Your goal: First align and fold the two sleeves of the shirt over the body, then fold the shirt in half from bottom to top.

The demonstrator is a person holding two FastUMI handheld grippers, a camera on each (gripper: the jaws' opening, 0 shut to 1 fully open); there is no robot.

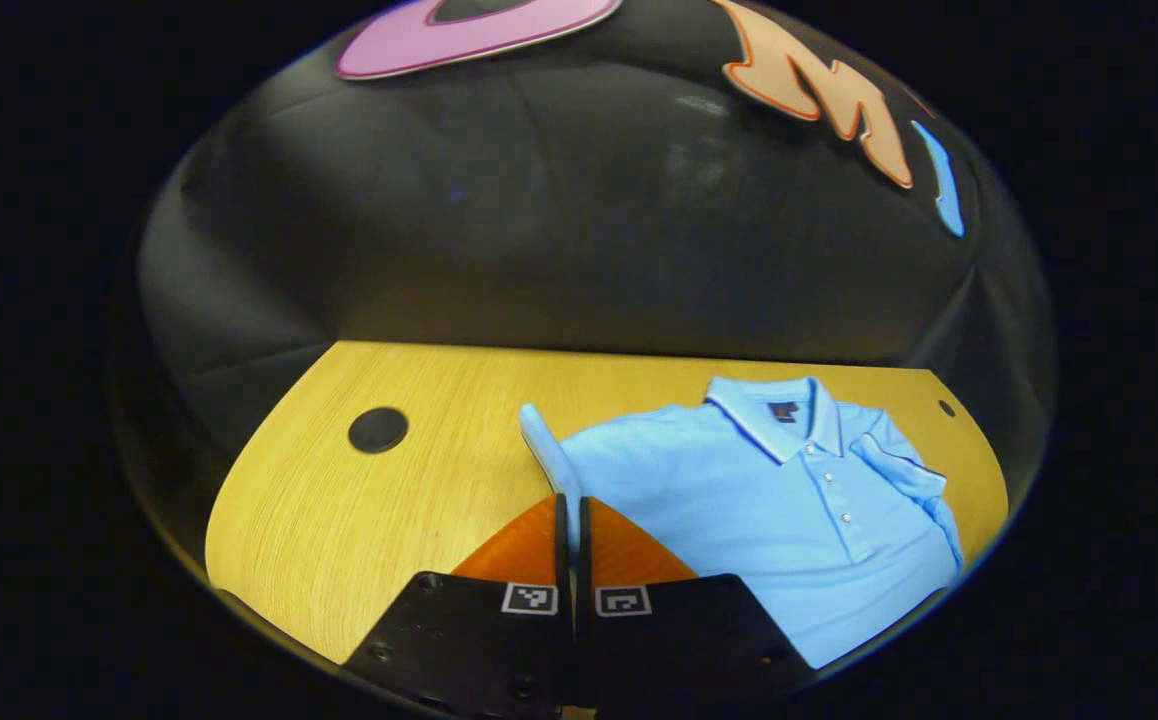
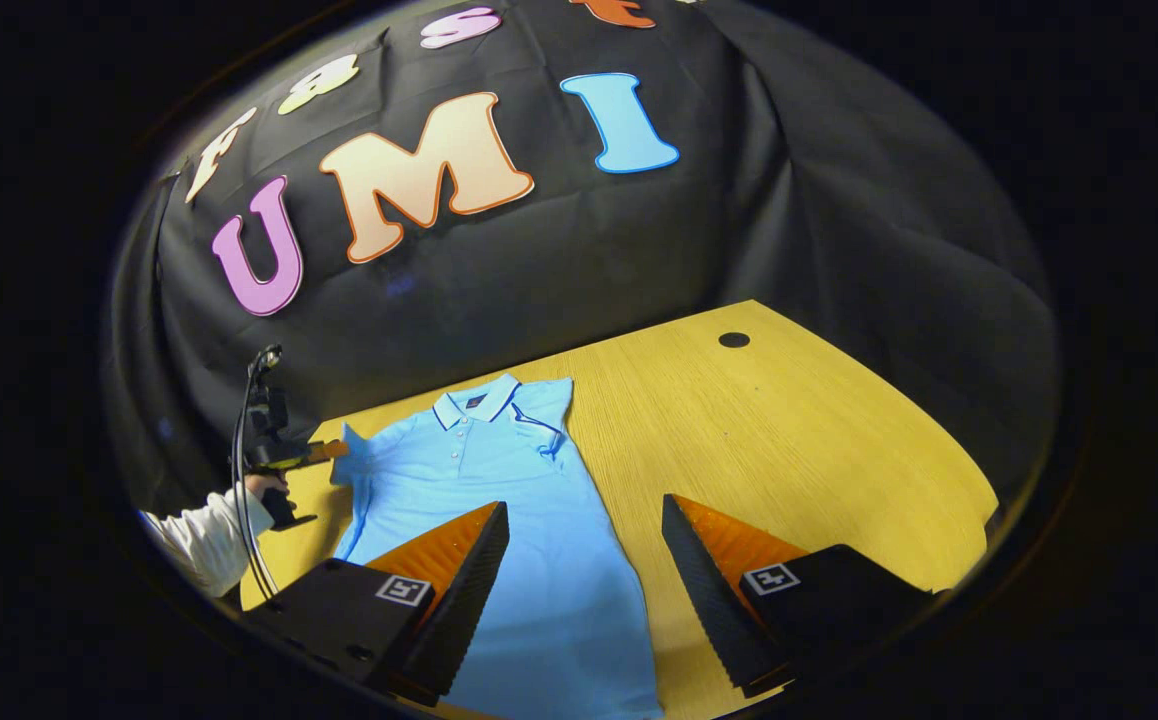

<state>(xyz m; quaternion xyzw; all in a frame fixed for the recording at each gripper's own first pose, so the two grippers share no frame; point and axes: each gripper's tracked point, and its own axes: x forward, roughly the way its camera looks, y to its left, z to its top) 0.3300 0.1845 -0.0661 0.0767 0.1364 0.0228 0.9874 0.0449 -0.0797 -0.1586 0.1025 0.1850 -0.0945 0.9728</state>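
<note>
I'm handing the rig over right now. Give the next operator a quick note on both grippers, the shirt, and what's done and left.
Left gripper: shut on the shirt's sleeve, lifted at the shirt's side.
Right gripper: open, hanging above the lower body, holding nothing.
Light blue polo shirt: lies front up on the wooden table, collar toward the wall.
Done: other sleeve folded over the body.
Left: fold this sleeve in, then bottom to top.

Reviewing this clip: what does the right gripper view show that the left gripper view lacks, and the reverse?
Right gripper view: the open right tongs over the shirt, plus a hand holding the left tongs at the shirt's far side. Left gripper view: those tongs shut on the lifted sleeve, seen close up, and the other sleeve folded over the body. Shared: shirt and table.
</note>
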